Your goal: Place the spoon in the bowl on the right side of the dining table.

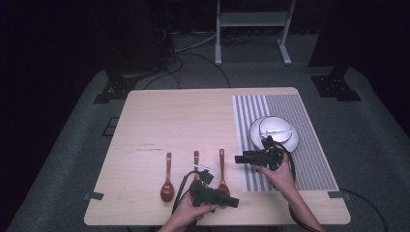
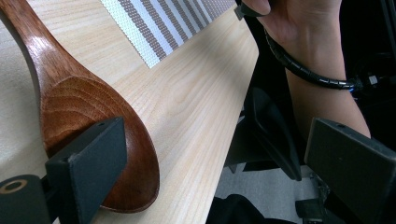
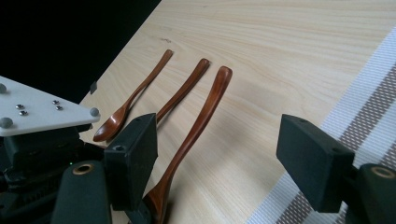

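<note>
High view: three wooden spoons are seen in a row near the desk's (image 1: 159, 111) front edge, bowls toward the person. The left gripper (image 1: 220, 196) is held low at the bowl of the right spoon (image 1: 223, 170), with its jaws spread wide. In the left gripper view one jaw is seen resting over that spoon's (image 2: 79, 107) bowl while the other hangs past the desk's front edge, so nothing is clamped. The right gripper (image 1: 240, 158) is held above the front-left corner of the striped mat (image 1: 309, 159), jaws also apart and empty, just in front of the white bowl (image 1: 275, 131).

The step in hand is judged to be the pick-up of the right spoon. It would be done well if the left gripper were shifted so that both jaws straddle the neck just behind the bowl, then closed squarely; the curved, glossy bowl is likely to slip if pinched on its rim. The middle spoon (image 3: 184, 91) lies close, so a narrow approach is advised.

The left spoon (image 3: 135, 98) is partly covered by a jaw in the right gripper view. What lies inside the white bowl cannot be made out.
</note>
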`<state>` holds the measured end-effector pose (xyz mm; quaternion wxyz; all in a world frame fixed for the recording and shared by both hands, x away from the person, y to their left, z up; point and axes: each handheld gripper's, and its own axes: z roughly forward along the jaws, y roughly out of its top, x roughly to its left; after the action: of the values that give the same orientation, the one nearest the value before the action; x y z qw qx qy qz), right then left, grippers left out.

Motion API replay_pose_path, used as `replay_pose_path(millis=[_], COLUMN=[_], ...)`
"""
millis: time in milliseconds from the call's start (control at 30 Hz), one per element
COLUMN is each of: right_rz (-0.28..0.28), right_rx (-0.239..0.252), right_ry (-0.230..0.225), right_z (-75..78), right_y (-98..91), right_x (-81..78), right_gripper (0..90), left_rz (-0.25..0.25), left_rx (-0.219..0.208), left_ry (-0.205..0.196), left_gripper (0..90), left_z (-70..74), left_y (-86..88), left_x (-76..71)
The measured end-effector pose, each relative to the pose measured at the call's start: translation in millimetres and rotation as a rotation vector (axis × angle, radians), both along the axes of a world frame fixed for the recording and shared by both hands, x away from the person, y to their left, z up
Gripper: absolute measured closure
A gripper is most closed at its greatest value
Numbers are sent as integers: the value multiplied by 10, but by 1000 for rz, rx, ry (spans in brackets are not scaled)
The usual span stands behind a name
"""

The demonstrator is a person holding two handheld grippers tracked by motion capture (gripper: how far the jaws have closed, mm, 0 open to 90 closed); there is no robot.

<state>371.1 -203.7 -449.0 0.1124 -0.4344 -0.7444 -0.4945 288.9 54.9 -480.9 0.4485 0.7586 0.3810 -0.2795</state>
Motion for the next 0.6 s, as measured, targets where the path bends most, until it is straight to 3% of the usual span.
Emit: replay_pose_path(millis=[600], right_rz=[36], right_rx=[-6], right_ry=[16], right_z=[-2], right_y=[198], right_x=[139], right_gripper=[281], left_rz=[-3], left_rx=[2], left_ry=[-3], left_gripper=[46], left_z=[2], left_y=[-1], left_x=[-1])
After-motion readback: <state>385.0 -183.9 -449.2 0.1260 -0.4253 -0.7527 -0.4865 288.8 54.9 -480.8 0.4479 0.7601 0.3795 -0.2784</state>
